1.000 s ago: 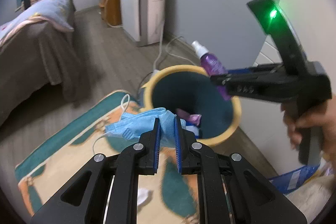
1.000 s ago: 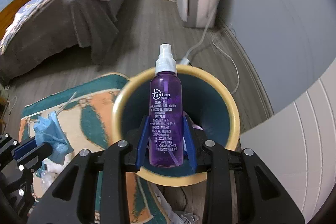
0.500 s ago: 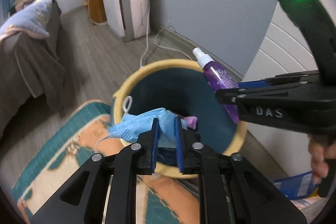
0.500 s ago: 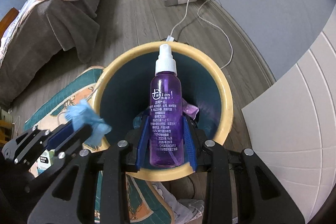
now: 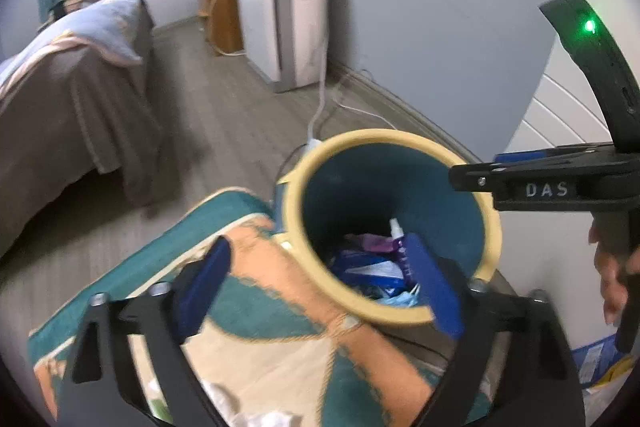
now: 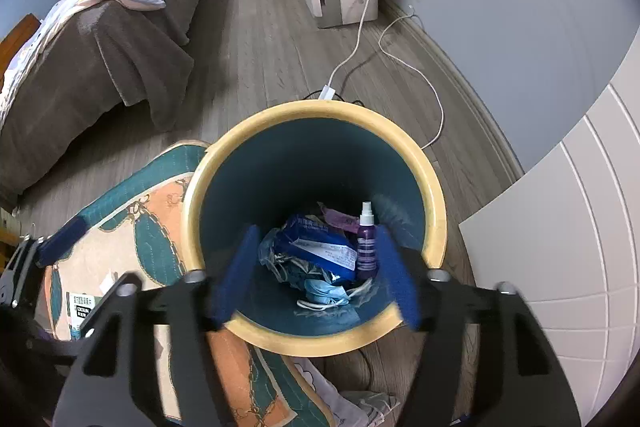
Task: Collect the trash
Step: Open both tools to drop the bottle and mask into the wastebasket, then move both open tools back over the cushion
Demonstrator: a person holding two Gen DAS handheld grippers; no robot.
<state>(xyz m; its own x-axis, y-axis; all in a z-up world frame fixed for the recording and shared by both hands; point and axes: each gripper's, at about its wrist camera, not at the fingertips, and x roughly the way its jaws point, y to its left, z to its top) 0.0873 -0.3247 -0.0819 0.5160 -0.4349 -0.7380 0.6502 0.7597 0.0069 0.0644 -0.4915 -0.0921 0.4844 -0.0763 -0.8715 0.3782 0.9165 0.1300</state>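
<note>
A teal bin with a yellow rim [image 6: 434, 187] [image 5: 292, 211] stands on the floor beside a patterned rug. Inside it lie a purple spray bottle [image 6: 367, 243] [image 5: 400, 247], a blue face mask [image 6: 326, 291] [image 5: 400, 299] and a blue wrapper [image 6: 316, 239]. My right gripper [image 6: 314, 273] hovers over the bin's near side; its jaws are opening with nothing pressed between them. My left gripper [image 5: 320, 285] hangs over the bin's near-left rim, its jaws opening wide and holding nothing. In the left wrist view the right gripper's body [image 5: 560, 183] reaches in from the right.
A rug [image 5: 260, 347] [image 6: 160, 239] lies left of the bin, with paper scraps and a small box [image 6: 82, 305] on it. A bed [image 6: 100, 39] stands at the left. A white appliance [image 5: 288, 15] and cables [image 6: 400, 67] sit along the wall. White cabinet panels [image 6: 560, 247] are at right.
Both grippers have opened. The purple bottle fell from the right gripper and the blue mask from the left one, and both now lie in the bin.
</note>
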